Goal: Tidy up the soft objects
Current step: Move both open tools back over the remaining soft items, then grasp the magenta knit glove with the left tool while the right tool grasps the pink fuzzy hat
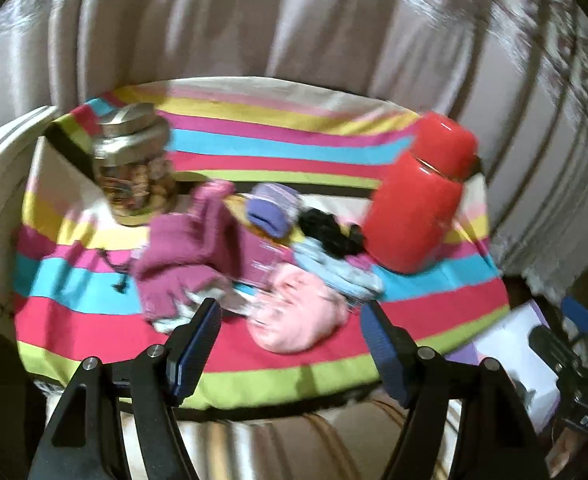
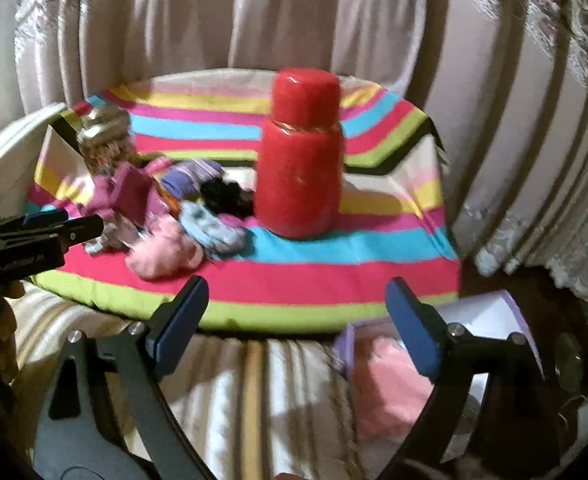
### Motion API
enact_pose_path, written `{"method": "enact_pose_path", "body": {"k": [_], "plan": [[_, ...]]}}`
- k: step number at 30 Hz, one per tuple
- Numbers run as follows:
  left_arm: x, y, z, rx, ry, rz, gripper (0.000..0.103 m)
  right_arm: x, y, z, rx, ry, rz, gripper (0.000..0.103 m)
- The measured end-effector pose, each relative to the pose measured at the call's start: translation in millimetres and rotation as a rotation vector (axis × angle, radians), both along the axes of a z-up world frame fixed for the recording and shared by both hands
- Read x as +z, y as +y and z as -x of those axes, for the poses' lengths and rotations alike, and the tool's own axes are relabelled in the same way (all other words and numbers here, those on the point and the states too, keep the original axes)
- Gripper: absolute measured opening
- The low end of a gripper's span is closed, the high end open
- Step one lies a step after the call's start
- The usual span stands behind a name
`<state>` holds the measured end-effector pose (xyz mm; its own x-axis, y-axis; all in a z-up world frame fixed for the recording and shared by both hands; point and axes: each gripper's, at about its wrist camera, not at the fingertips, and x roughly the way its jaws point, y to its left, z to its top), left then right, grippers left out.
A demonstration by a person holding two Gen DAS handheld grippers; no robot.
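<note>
Left gripper (image 1: pixel 289 320) jaws open and empty, right gripper (image 2: pixel 296 300) jaws open and empty, sock pile (image 2: pixel 181 220) at ten o'clock from red jar (image 2: pixel 298 176), pink sock (image 2: pixel 390 392) in lilac box (image 2: pixel 506 312)

Both grippers (image 1: pixel 287 320) (image 2: pixel 298 296): black frames, silver screws, blue ribbed pads lining the jaws.

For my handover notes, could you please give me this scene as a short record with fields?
surface: striped cloth on a table
pile: magenta gloves, pink sock, light blue sock, purple sock, black item
hard items: red jar upright, glass jar with metal lid
box: purple box below the table edge, pink item inside
left tool: open, empty, facing the pile
right tool: open, empty, near the box
</note>
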<state>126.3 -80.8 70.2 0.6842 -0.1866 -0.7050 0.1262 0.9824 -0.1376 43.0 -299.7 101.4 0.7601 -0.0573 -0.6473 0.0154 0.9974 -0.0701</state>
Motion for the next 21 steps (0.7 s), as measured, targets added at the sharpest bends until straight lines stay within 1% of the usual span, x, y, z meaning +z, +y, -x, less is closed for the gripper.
{"method": "enact_pose_path", "body": {"k": [3,6,8,11,14,18,21], "plan": [[3.1,24.6,-12.0,0.057,0.01,0.023,0.073,-1.4,15.4,-15.3,0.029,0.013,-0.003,0.091],[7.6,48.3,-21.8,0.119,0.007,0.07,0.073,-7.4,29.4,-33.7,0.075,0.059,-0.052,0.091],[10.8,61.2,-28.3,0.153,0.001,0.094,0.073,-11.2,37.1,-39.9,0.105,0.057,-0.073,0.091],[13.3,75.2,-39.3,0.195,0.001,0.115,0.073,-18.2,50.9,-52.1,0.147,0.072,-0.088,0.091],[13.2,86.1,-48.2,0.226,0.002,0.138,0.073,-24.4,67.4,-64.2,0.187,0.081,-0.07,0.091],[6.6,101.7,-58.8,0.266,0.008,0.172,0.073,-35.4,83.9,-83.5,0.215,0.102,-0.078,0.091],[-6.9,114.8,-66.7,0.294,0.025,0.206,0.073,-48.4,96.0,-96.9,0.229,0.113,-0.059,0.091]]}}
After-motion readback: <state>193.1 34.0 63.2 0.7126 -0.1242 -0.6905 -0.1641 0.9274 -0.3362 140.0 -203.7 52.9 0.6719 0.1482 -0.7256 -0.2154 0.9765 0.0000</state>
